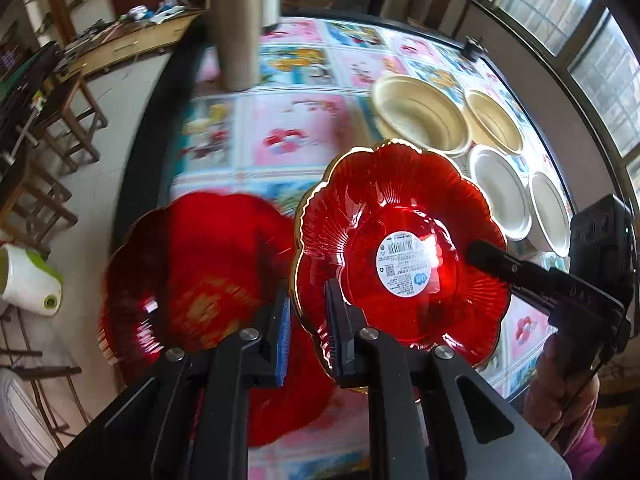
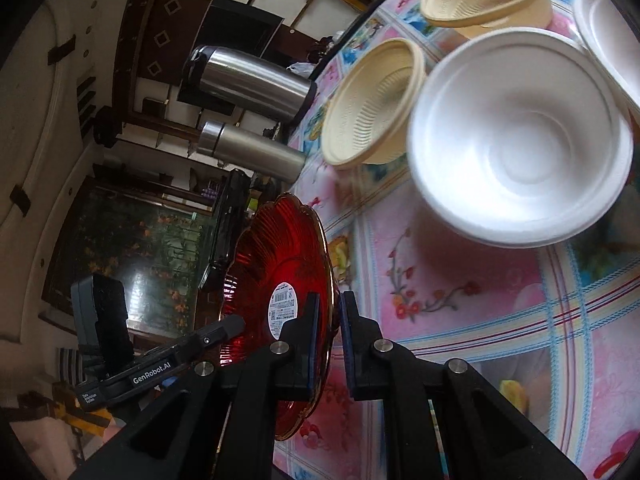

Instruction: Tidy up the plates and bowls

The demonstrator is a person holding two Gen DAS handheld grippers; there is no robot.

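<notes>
A red flower-shaped glass plate with a gold rim and a white label [image 1: 400, 248] is held above the table. My left gripper [image 1: 307, 336] pinches its near-left rim. My right gripper [image 2: 327, 344] pinches its opposite rim, and the plate shows edge-on in the right wrist view [image 2: 280, 280]. The right gripper's finger [image 1: 492, 258] shows over the plate at the right. A second red plate [image 1: 192, 276] lies blurred on the table's left edge, below the held one. Two beige bowls [image 1: 420, 112] [image 1: 494, 120] and two white bowls [image 1: 500, 192] [image 1: 550, 212] stand at the right.
A steel flask [image 1: 236, 24] stands at the far side of the flowered tablecloth [image 1: 288, 136]; a second steel flask [image 2: 252, 76] is behind it. The table's black edge [image 1: 160, 128] runs along the left, with floor and wooden chairs beyond.
</notes>
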